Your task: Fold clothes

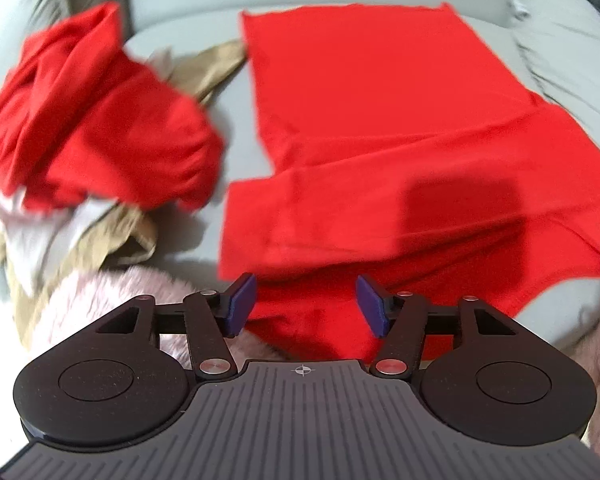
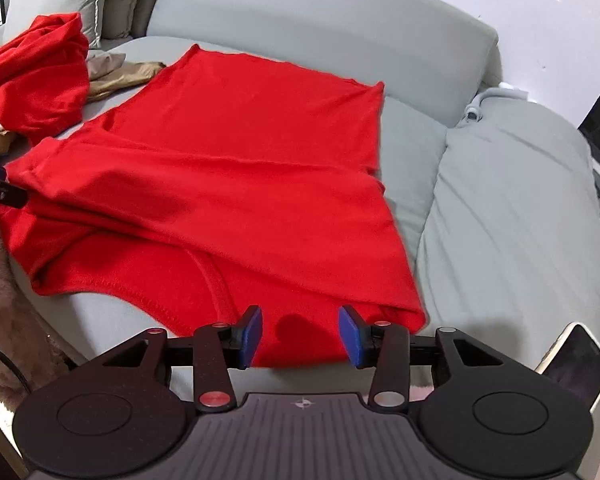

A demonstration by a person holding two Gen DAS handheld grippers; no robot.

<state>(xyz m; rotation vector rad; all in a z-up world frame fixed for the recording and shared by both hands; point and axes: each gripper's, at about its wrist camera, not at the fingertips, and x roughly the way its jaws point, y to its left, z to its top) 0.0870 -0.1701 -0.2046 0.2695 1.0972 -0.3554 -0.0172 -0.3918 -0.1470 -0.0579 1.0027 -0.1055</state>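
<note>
Red shirt (image 2: 228,168) flat on sofa (image 2: 500,208), frame centre. Left gripper (image 1: 305,306) and right gripper (image 2: 300,336) spread, pinching nothing. Clothes pile (image 1: 92,128) upper left.

Left wrist view: camera sits behind the left gripper (image 1: 306,300), looking forward and steeply down along its fingers, close over the near edge of the red shirt (image 1: 380,120) on the sofa (image 1: 228,120). A clothes pile (image 1: 92,132) lies ahead to its left.

Right wrist view: same mounting on the right gripper (image 2: 300,334), equally near — the shirt (image 2: 228,168) spreads ahead and leftward.

Shared ground: shirt, pile (image 2: 40,76), sofa seat (image 2: 412,152). The left gripper's tip (image 2: 0,192) shows at the right view's left edge.
</note>
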